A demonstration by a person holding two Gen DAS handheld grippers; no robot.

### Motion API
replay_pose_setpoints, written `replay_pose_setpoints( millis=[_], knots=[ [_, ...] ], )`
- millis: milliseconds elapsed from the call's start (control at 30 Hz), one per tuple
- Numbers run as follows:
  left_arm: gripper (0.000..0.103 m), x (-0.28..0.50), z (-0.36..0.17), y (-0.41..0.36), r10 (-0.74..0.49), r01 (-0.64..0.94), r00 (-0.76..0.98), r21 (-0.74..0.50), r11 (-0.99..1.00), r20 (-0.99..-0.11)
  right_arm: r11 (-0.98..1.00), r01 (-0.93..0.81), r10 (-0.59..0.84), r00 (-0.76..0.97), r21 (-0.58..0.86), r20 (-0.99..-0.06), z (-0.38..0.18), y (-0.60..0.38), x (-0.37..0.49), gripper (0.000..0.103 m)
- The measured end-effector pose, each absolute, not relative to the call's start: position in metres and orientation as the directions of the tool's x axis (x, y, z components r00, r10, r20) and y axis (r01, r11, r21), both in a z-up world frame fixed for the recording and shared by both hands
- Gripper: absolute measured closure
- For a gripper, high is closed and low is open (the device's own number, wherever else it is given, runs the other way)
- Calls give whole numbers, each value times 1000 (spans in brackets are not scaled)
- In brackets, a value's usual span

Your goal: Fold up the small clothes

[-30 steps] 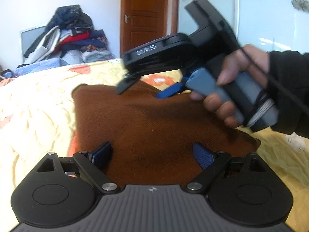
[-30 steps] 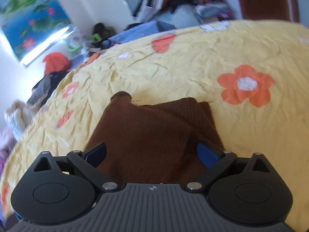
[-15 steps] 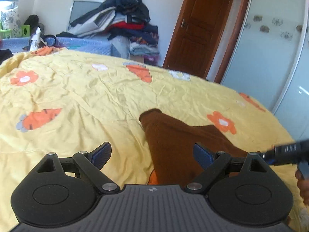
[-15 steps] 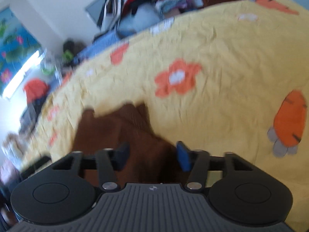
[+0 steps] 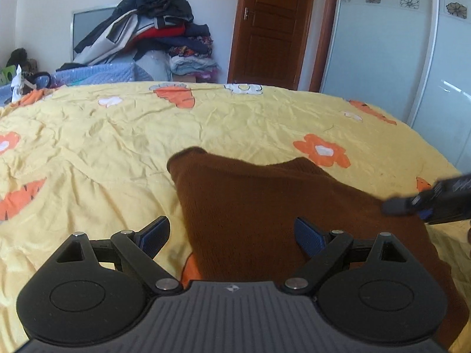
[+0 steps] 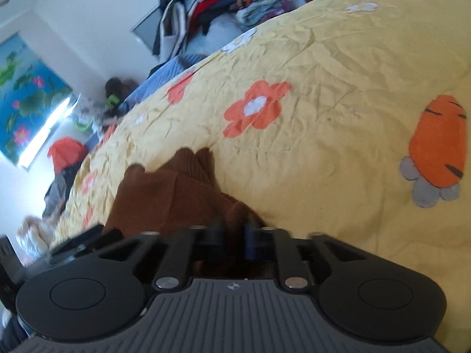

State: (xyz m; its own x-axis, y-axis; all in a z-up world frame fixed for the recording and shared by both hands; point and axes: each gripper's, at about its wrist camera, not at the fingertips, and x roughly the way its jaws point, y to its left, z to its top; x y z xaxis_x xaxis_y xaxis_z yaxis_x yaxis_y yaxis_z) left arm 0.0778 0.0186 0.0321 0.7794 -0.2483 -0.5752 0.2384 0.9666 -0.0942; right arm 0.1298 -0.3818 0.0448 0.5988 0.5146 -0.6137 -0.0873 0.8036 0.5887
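A small brown knit garment (image 5: 265,206) lies partly folded on the yellow bedspread (image 5: 103,147). My left gripper (image 5: 232,234) is open, its jaws wide apart over the garment's near left edge, holding nothing. The right gripper (image 5: 424,203) enters the left wrist view at the right, at the garment's right edge. In the right wrist view my right gripper (image 6: 232,235) is shut on the near edge of the brown garment (image 6: 176,194), with cloth bunched between the blurred jaws.
The bedspread (image 6: 338,103) has orange flower and carrot prints. A pile of clothes (image 5: 153,29) stands behind the bed by a wooden door (image 5: 265,29). A sliding wardrobe (image 5: 397,44) is at the right. More clothes (image 6: 63,153) lie at the left.
My right gripper has closed on the garment's edge from wide open. My left gripper swung away from over the garment's middle to its left edge and stays open.
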Motion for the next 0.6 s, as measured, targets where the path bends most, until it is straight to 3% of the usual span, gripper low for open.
replay_pose_setpoints(
  millis=[33, 200, 267, 333, 367, 400, 500, 600],
  knots=[
    [11, 76, 35, 19, -246, 245, 787, -80, 966, -566, 802, -86, 508, 621, 592, -598, 52, -384, 125, 35],
    [11, 79, 51, -1, -277, 334, 812, 21, 942, -514, 789, -207, 550, 658, 579, -514, 83, -367, 110, 35],
    [11, 100, 47, -20, -261, 363, 774, 66, 929, -577, 762, -234, 604, 596, 604, -530, 78, -349, 122, 29],
    [9, 130, 25, -35, -221, 386, 670, 78, 919, -709, 773, -179, 595, 539, 609, -597, 57, -338, 140, 20],
    [5, 137, 18, -33, -240, 378, 667, 42, 925, -706, 783, -135, 574, 534, 608, -621, 43, -338, 148, 20],
    [2, 141, 17, -31, -257, 385, 661, 24, 923, -705, 767, -149, 579, 580, 624, -574, 39, -343, 147, 22],
    [1, 139, 22, -29, -242, 371, 665, 31, 928, -707, 717, -86, 599, 583, 692, -548, 37, -354, 149, 23],
    [1, 102, 34, -10, -225, 314, 722, 20, 949, -654, 731, -73, 584, 581, 679, -567, 52, -360, 132, 21]
  ],
)
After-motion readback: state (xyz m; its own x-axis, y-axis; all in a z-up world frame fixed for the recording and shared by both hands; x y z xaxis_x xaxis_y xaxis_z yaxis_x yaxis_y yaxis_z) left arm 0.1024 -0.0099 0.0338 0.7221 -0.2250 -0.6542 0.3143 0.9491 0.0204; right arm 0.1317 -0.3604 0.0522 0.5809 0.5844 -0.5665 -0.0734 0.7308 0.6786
